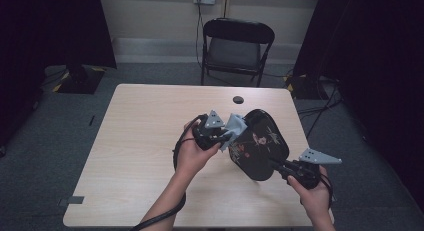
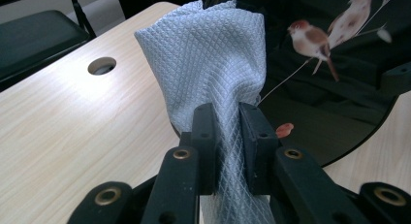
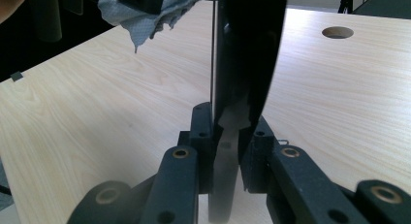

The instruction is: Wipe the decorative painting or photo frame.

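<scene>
- Two hand-held grippers work over a pale wood-grain table [image 1: 135,156], listed left to right.
- Left gripper [image 1: 223,137]: jaws clamped tight on a light grey, diamond-weave cleaning cloth [image 2: 213,64]; the free end of the cloth stands up past the jaws and lies against the tray face.
- Glossy black lacquered oval tray with painted birds [image 1: 257,143]: lifted off the table and tilted on edge, just right of the cloth. Its long axis runs from the near right grip up and away to the far left; the painted face turns toward the left gripper.
- Right gripper [image 3: 228,151]: jaws closed on the tray's near rim, holding it edge-on.
- Judgement: the left gripper is nearer the painted face, so the coming wipe likely runs along that long axis.
</scene>
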A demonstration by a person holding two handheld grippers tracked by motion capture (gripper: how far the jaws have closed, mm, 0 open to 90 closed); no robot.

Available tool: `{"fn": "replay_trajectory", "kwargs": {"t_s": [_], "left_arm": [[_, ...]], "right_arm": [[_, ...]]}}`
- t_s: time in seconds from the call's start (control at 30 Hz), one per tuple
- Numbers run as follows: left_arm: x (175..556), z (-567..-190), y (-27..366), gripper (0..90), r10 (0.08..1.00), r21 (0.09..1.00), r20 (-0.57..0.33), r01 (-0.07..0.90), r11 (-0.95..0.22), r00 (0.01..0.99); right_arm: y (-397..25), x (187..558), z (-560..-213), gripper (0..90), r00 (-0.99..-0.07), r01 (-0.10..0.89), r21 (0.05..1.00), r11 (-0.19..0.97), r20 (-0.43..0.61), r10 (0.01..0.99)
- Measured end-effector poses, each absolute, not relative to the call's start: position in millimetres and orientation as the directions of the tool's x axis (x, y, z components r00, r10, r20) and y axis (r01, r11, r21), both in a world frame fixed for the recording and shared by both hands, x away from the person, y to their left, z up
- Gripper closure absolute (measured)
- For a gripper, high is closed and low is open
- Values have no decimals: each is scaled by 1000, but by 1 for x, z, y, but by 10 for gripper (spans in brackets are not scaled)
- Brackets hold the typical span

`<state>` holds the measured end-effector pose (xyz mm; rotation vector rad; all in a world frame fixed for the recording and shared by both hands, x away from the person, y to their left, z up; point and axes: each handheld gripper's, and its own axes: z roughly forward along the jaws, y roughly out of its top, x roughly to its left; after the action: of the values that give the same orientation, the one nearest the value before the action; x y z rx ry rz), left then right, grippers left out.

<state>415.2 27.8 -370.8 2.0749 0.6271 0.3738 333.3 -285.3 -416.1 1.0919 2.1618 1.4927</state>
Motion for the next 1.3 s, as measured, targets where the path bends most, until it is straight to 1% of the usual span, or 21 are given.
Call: {"fn": "replay_trajectory", "kwargs": {"t_s": [0.43, 0.63, 0.9, 0.93, 1.23, 1.3], "left_arm": [[418, -399, 29, 782, 565, 809, 16, 322, -492, 825], [414, -424, 25, 781, 561, 784, 0, 348, -514, 828], [411, -448, 23, 781, 566, 750, -19, 386, -537, 824], [411, -454, 24, 782, 568, 734, -16, 396, -553, 823], [408, -469, 31, 783, 577, 687, -21, 431, -585, 816], [407, -471, 33, 783, 579, 672, -9, 433, -600, 815]], "right_arm": [[-285, 333, -416, 789, -673, 413, 893, 178, 168, 721], [-284, 333, -416, 790, -675, 408, 894, 183, 161, 720], [-284, 333, -415, 790, -673, 412, 892, 184, 162, 721], [-284, 333, -415, 790, -673, 413, 892, 185, 162, 722], [-282, 333, -415, 789, -666, 417, 890, 183, 163, 728], [-282, 333, -414, 789, -666, 418, 889, 186, 161, 729]]}}
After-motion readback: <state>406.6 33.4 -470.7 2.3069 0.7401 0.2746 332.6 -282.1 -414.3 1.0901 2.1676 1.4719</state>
